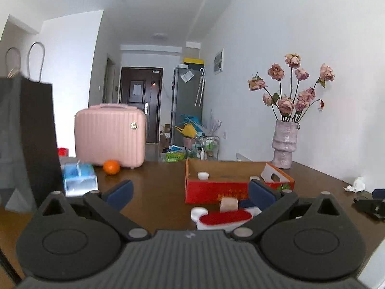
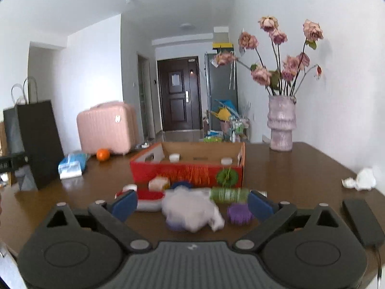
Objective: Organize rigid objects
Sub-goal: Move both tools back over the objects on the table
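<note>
My left gripper [image 1: 191, 192] has its jaws spread wide with nothing between them, and my right gripper [image 2: 192, 203] is likewise wide apart and grasping nothing. Both hover low over the brown table [image 2: 300, 168].

Counting: one red cardboard box [image 2: 187, 169] stands open-topped mid-table, with two small white caps [image 2: 174, 157] lying inside on its floor. In front of the box, on the table, I see one more white cap [image 1: 198, 213], one beige cube [image 2: 159, 183], one red-topped white brush [image 1: 225, 219], one fluffy white tuft [image 2: 192, 210] on a purple base, one green striped cylinder [image 2: 228, 193] lying on its side, and one purple ridged disc [image 2: 239, 213]. The tuft and disc lie between my right fingers, untouched.

Further off: one orange [image 1: 112, 167] just beside one pink suitcase [image 1: 110, 134], one blue tissue pack [image 1: 78, 177], one dark paper bag [image 2: 38, 142], one vase of dried roses [image 2: 281, 125], one crumpled tissue [image 2: 363, 179].
</note>
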A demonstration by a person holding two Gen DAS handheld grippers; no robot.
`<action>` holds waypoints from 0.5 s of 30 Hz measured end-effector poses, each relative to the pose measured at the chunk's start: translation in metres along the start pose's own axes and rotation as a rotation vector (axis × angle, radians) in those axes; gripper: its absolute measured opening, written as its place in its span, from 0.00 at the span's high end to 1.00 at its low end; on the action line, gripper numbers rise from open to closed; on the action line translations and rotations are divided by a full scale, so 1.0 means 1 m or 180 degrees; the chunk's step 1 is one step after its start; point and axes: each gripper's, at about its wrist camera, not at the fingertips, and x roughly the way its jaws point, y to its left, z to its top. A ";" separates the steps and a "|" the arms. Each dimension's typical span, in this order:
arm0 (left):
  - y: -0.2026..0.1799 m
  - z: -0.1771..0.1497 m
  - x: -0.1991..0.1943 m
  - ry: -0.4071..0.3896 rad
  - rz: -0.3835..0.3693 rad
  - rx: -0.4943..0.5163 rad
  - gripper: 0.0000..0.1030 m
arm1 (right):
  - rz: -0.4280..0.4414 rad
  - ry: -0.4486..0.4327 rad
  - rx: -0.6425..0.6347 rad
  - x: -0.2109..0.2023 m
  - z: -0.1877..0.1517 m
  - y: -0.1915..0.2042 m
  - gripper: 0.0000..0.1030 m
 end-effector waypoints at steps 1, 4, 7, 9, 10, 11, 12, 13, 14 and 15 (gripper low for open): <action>0.001 -0.006 -0.003 0.0013 -0.0026 -0.0002 0.00 | 0.0000 0.0020 -0.0019 -0.004 -0.007 0.002 0.03; -0.005 -0.019 0.002 0.0039 -0.0159 0.0125 0.00 | 0.0019 0.0063 -0.0013 -0.005 -0.024 0.006 0.02; -0.015 -0.031 0.013 0.0053 -0.0186 0.0238 0.00 | -0.0033 0.0096 -0.0045 0.002 -0.034 0.009 0.02; -0.019 -0.041 0.020 0.0113 -0.0274 0.0212 0.00 | -0.0052 0.0083 -0.0029 0.007 -0.040 0.009 0.02; -0.021 -0.047 0.025 0.0166 -0.0307 0.0196 0.00 | -0.0048 0.0080 -0.0014 0.011 -0.043 0.009 0.02; -0.024 -0.052 0.031 0.0240 -0.0316 0.0195 0.00 | -0.0048 0.0089 -0.0001 0.014 -0.045 0.008 0.02; -0.027 -0.055 0.039 0.0336 -0.0311 0.0212 0.00 | -0.0053 0.0091 0.0026 0.019 -0.047 0.007 0.02; -0.028 -0.056 0.047 0.0429 -0.0305 0.0233 0.00 | -0.0051 0.0088 0.0056 0.023 -0.046 0.006 0.02; -0.029 -0.057 0.054 0.0478 -0.0328 0.0236 0.00 | -0.0051 0.0080 0.0099 0.028 -0.047 0.004 0.02; -0.030 -0.058 0.062 0.0510 -0.0368 0.0218 0.00 | -0.0061 0.0090 0.0145 0.034 -0.046 0.002 0.02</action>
